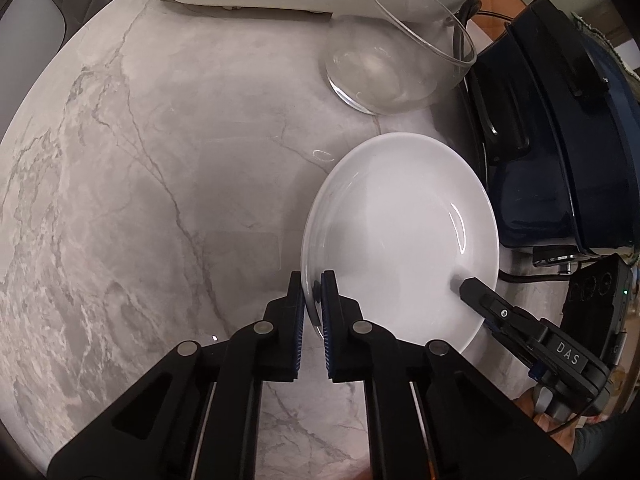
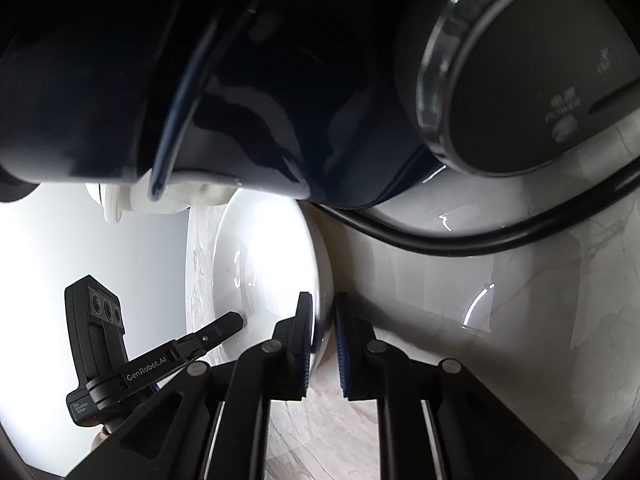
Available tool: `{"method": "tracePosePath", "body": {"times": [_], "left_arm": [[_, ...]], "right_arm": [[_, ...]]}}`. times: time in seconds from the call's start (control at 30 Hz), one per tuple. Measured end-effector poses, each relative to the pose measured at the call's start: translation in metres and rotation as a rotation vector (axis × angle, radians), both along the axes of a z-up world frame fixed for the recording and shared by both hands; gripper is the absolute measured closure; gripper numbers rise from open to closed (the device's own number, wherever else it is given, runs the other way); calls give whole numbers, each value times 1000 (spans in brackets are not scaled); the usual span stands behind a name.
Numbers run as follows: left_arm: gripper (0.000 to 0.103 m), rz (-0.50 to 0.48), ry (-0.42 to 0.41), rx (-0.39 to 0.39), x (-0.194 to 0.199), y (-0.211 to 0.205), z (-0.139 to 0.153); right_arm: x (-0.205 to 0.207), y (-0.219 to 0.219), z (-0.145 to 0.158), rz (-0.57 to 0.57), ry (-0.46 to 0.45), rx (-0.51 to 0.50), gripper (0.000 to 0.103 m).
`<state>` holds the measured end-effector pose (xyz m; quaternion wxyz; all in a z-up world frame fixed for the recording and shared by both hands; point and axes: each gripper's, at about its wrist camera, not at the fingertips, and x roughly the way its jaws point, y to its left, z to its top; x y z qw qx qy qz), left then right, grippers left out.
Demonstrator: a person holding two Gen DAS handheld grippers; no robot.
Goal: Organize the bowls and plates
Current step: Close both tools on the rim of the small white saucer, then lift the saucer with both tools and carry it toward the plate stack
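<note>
The left gripper is being closed on the near rim of a white plate, and the opposite rim is being held between the fingers of the right gripper. The plate is being kept beside a dark blue appliance, near the counter's right edge. A glass bowl is being left behind it.
</note>
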<state>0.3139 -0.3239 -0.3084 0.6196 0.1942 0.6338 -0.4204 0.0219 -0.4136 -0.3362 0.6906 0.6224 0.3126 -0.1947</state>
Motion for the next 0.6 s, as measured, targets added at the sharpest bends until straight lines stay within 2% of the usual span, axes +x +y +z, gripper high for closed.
{"method": "tracePosePath", "body": {"times": [0.6], "left_arm": [[96, 28, -11, 7, -12, 25, 14]], "right_arm": [[9, 6, 9, 29, -6, 3, 90]]}}
